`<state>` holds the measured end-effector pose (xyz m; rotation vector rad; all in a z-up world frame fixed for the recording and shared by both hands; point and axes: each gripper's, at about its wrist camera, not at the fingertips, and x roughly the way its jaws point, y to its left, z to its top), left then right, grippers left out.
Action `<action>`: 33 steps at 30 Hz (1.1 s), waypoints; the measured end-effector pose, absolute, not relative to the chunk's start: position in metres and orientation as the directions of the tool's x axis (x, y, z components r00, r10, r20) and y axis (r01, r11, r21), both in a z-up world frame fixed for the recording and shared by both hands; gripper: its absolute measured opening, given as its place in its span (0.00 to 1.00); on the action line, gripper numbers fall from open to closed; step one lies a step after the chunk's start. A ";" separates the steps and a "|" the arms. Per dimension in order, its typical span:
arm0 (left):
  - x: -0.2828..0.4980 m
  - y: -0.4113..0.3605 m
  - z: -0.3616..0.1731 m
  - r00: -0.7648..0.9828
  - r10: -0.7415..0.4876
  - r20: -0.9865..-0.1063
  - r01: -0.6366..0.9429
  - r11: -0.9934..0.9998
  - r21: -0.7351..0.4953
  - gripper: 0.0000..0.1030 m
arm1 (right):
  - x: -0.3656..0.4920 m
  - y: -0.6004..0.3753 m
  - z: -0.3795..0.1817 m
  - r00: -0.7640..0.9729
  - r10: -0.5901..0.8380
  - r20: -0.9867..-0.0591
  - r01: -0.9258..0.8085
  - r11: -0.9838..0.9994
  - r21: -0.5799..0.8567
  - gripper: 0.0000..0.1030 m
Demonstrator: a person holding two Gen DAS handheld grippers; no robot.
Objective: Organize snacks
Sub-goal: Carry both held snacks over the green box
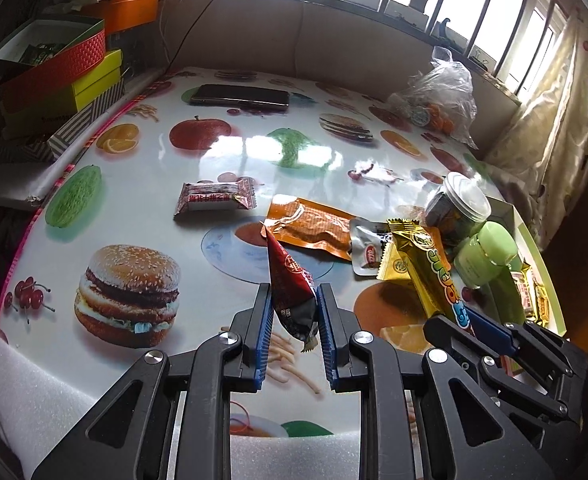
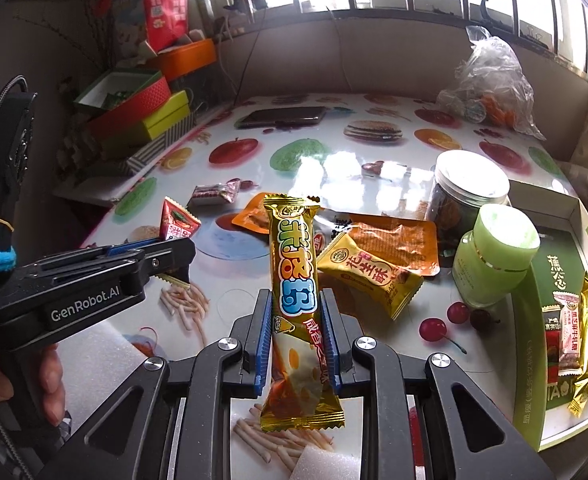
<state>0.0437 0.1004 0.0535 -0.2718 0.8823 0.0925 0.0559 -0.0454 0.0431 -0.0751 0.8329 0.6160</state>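
The table (image 1: 222, 152), covered in a food-print cloth, carries loose snacks across its middle, and an open green box (image 2: 534, 364) sits at its right edge with a few packets already inside. From this layout the box appears to be the collecting point, so the step in hand is judged to be carrying both held items there. The right gripper (image 2: 296, 320) is clamped on a long gold snack bar (image 2: 294, 272), gripped at mid-length and held upright. The left gripper (image 1: 294, 308) is clamped on a small red triangular packet (image 1: 290, 284), gripped low with its tip upward. To do this well, keep both grips firm, pass over the green bottle (image 2: 494, 256) and the clear jar (image 2: 466, 192) standing beside the box, and release one item at a time onto bare floor of the box. The right wrist view shows the box interior and its contents clearly, plus the hand (image 2: 50, 384) holding the left tool; the left wrist view shows only a sliver of the box, but gives the red-brown wrapped bar (image 1: 216, 200) more plainly.
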 end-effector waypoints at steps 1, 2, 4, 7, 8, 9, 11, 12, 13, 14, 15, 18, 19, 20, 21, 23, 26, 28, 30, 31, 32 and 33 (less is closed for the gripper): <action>0.043 0.098 0.055 0.636 -0.034 -0.771 -0.184 0.963 -0.195 0.22 | 0.055 -0.048 0.046 0.517 0.482 -0.708 -0.535 0.827 0.173 0.21; 0.043 0.095 0.057 0.638 -0.037 -0.769 -0.178 0.965 -0.194 0.22 | 0.054 -0.051 0.049 0.524 0.481 -0.703 -0.531 0.830 0.173 0.21; 0.043 0.089 0.061 0.643 -0.044 -0.765 -0.161 0.968 -0.191 0.22 | 0.052 -0.057 0.054 0.537 0.477 -0.696 -0.519 0.837 0.173 0.21; 0.042 0.080 0.068 0.654 -0.062 -0.754 -0.132 0.972 -0.195 0.22 | 0.050 -0.068 0.062 0.558 0.473 -0.682 -0.501 0.847 0.177 0.21; 0.043 0.077 0.071 0.657 -0.067 -0.751 -0.125 0.973 -0.196 0.22 | 0.049 -0.071 0.065 0.566 0.472 -0.676 -0.496 0.850 0.179 0.21; 0.043 0.074 0.073 0.661 -0.072 -0.747 -0.116 0.974 -0.197 0.22 | 0.048 -0.075 0.067 0.573 0.470 -0.671 -0.490 0.853 0.179 0.21; 0.042 0.068 0.077 0.667 -0.083 -0.740 -0.099 0.975 -0.198 0.22 | 0.047 -0.082 0.071 0.587 0.461 -0.665 -0.476 0.861 0.178 0.21; 0.042 0.064 0.080 0.670 -0.088 -0.737 -0.090 0.976 -0.198 0.22 | 0.047 -0.086 0.073 0.592 0.459 -0.662 -0.469 0.865 0.179 0.21; 0.042 0.061 0.082 0.672 -0.094 -0.735 -0.081 0.977 -0.199 0.22 | 0.047 -0.089 0.074 0.597 0.454 -0.661 -0.461 0.869 0.180 0.21; 0.043 0.058 0.084 0.673 -0.098 -0.733 -0.074 0.977 -0.199 0.22 | 0.047 -0.092 0.076 0.604 0.450 -0.658 -0.453 0.873 0.181 0.21; 0.043 0.054 0.086 0.674 -0.102 -0.732 -0.066 0.978 -0.197 0.22 | 0.047 -0.096 0.077 0.609 0.446 -0.656 -0.445 0.877 0.183 0.21; 0.044 0.043 0.091 0.680 -0.116 -0.724 -0.041 0.980 -0.195 0.22 | 0.046 -0.108 0.081 0.627 0.434 -0.647 -0.420 0.888 0.188 0.21; 0.045 0.040 0.093 0.680 -0.119 -0.723 -0.034 0.981 -0.193 0.22 | 0.045 -0.112 0.083 0.633 0.429 -0.644 -0.413 0.891 0.188 0.21; 0.046 0.036 0.094 0.682 -0.125 -0.721 -0.024 0.981 -0.192 0.22 | 0.045 -0.116 0.084 0.640 0.424 -0.641 -0.405 0.895 0.188 0.21; 0.047 0.032 0.095 0.682 -0.131 -0.719 -0.014 0.981 -0.192 0.22 | 0.045 -0.120 0.086 0.647 0.419 -0.637 -0.397 0.898 0.188 0.21; 0.050 0.025 0.098 0.682 -0.142 -0.718 0.002 0.982 -0.191 0.22 | 0.045 -0.128 0.088 0.661 0.404 -0.633 -0.377 0.907 0.185 0.21; 0.054 0.012 0.101 0.683 -0.159 -0.712 0.031 0.981 -0.189 0.22 | 0.045 -0.143 0.090 0.676 0.382 -0.630 -0.346 0.920 0.186 0.21; 0.057 0.004 0.104 0.683 -0.173 -0.710 0.051 0.981 -0.189 0.22 | 0.045 -0.153 0.091 0.686 0.363 -0.630 -0.324 0.928 0.183 0.21; 0.060 -0.004 0.106 0.683 -0.187 -0.706 0.072 0.979 -0.189 0.22 | 0.047 -0.162 0.092 0.693 0.348 -0.631 -0.302 0.935 0.183 0.21; 0.062 -0.009 0.107 0.681 -0.193 -0.707 0.081 0.979 -0.189 0.22 | 0.047 -0.167 0.092 0.698 0.341 -0.630 -0.293 0.939 0.183 0.21; 0.064 -0.013 0.108 0.680 -0.200 -0.706 0.092 0.978 -0.189 0.22 | 0.047 -0.172 0.093 0.702 0.332 -0.630 -0.282 0.942 0.182 0.21; 0.066 -0.017 0.109 0.679 -0.208 -0.704 0.103 0.976 -0.190 0.22 | 0.047 -0.177 0.093 0.706 0.324 -0.630 -0.271 0.945 0.182 0.21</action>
